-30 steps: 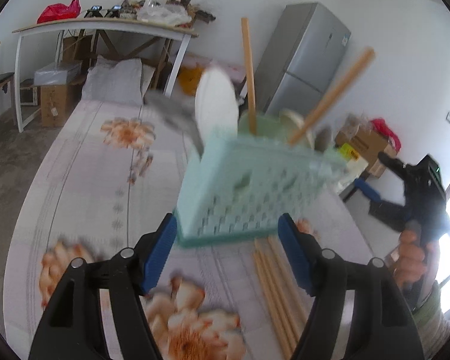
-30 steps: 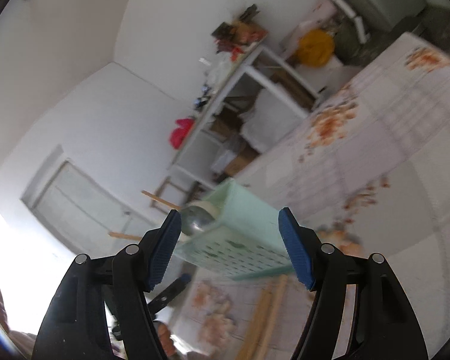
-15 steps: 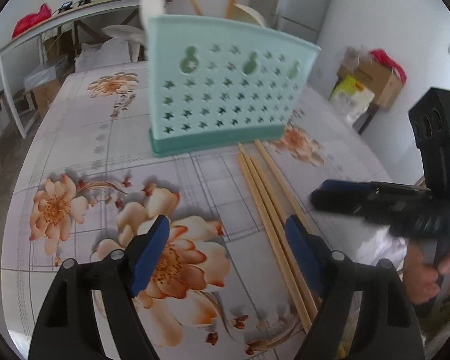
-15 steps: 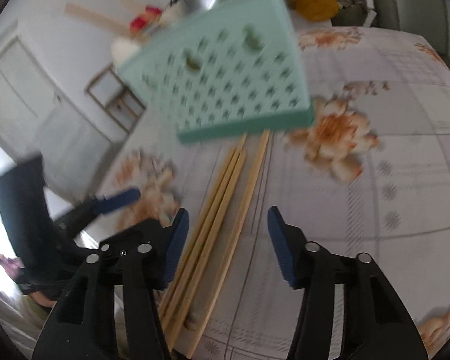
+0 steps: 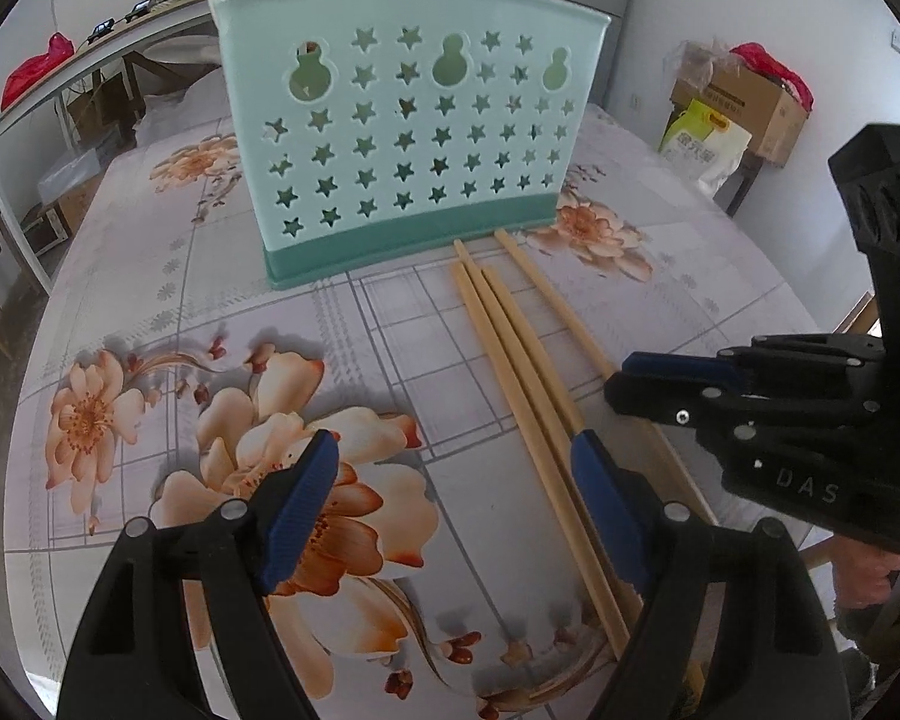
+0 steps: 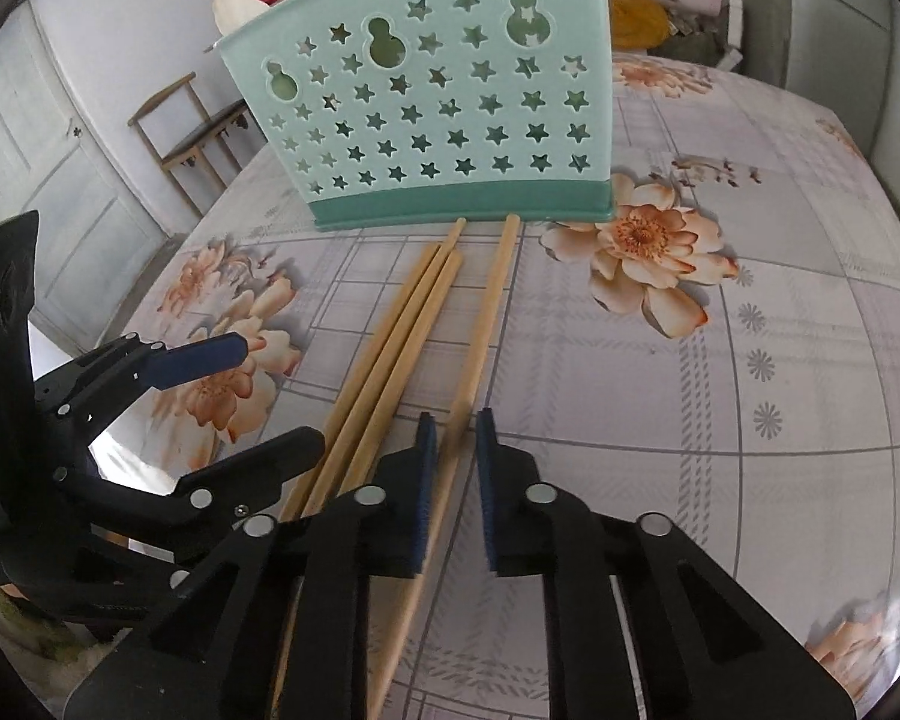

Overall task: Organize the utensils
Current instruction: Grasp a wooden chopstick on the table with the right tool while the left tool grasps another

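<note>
A table [image 5: 720, 276] under a floral cloth fills the room's middle. At its far side stands a mint-green utensil holder [image 5: 414, 138], upright, its front wall pierced with stars; wooden handles and a pale spoon poke above its rim. Four wooden chopsticks [image 6: 402, 336] lie flat on the cloth, running from the holder's base towards the near edge: three bunched together, and a single chopstick [image 6: 486, 312] just to their right.

The right gripper [image 6: 453, 468] has just been closing; its blue pads stand narrowly apart with the single chopstick between them, though I cannot tell whether they press on it. The left gripper [image 5: 450, 504] hangs wide open above the cloth, holding nothing, its right finger above the bunch.
</note>
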`<state>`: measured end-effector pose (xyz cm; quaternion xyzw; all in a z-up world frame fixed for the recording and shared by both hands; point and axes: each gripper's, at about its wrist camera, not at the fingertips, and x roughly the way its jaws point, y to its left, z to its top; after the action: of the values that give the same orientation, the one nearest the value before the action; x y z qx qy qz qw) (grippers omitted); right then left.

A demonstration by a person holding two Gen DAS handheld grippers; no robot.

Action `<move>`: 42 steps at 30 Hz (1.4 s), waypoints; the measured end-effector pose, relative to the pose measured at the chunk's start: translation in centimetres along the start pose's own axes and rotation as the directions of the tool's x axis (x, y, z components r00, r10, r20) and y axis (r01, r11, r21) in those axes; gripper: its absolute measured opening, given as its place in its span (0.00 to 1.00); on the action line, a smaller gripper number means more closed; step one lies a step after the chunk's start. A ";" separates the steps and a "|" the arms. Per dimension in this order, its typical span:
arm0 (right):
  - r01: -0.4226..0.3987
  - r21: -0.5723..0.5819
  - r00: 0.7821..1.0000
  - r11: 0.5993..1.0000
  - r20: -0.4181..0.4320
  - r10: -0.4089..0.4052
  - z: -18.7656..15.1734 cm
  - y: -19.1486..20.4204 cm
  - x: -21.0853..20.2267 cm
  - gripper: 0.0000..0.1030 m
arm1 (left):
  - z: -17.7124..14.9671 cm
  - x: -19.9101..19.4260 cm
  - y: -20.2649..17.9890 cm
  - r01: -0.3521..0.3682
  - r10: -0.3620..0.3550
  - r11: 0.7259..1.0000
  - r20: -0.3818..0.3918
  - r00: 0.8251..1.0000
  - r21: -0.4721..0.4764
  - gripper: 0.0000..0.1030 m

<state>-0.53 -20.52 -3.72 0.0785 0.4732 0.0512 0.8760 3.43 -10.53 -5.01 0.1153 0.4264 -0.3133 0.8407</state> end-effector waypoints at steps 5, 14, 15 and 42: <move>0.003 0.014 1.000 1.000 0.002 -0.004 0.2 -0.2 0.2 0.07 | 0.0 0.5 0.3 -0.035 0.035 0.999 -0.011 0.999 -0.002 0.75; 0.006 0.017 1.000 1.000 0.009 -0.006 0.0 -0.8 -0.4 0.07 | 0.0 0.5 1.5 -0.093 0.092 0.995 -0.024 0.995 -0.019 0.72; 0.008 0.014 1.000 1.000 0.009 -0.008 0.0 -0.7 -0.4 0.07 | 0.0 0.3 1.7 -0.094 0.094 0.995 -0.024 0.995 -0.025 0.69; -0.049 0.055 0.997 0.997 -0.060 0.052 -1.8 -2.3 -2.2 0.13 | -3.4 -3.5 4.9 0.031 -0.052 0.985 -0.119 0.992 -0.168 0.14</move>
<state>-3.21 -22.98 -3.28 0.1121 0.4990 0.0630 0.8570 2.72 -3.67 -4.64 0.0550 0.5043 -0.2865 0.8128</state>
